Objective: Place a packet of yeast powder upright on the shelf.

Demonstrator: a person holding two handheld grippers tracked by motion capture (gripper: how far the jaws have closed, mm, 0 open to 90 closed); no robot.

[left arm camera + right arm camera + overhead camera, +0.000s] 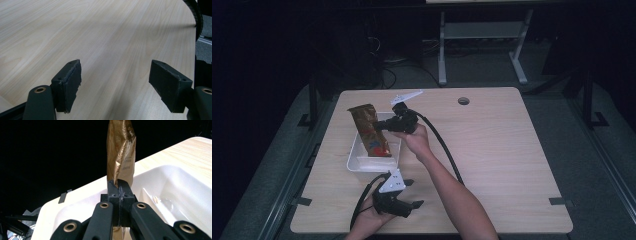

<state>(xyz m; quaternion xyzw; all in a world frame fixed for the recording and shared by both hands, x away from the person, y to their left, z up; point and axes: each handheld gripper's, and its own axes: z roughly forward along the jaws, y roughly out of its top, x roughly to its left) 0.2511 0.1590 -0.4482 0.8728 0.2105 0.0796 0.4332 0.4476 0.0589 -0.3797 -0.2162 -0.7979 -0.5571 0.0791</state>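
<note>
A gold-brown snack bag (371,129) lies over the white bin (358,161) on the table's left half. My right gripper (382,126) is shut on its edge. In the right gripper view the jaws pinch the bag (121,152) just above the bin's rim (160,170), and the bag rises past the fingertips. My left gripper (412,194) rests near the front edge of the table, below the bin. It is open, its pads (71,82) wide apart over bare wood with nothing between them.
The wooden table (502,150) has a round cable hole (463,101) at the back. Black cables (447,150) trail from both grippers. Table legs and dark floor lie behind the table.
</note>
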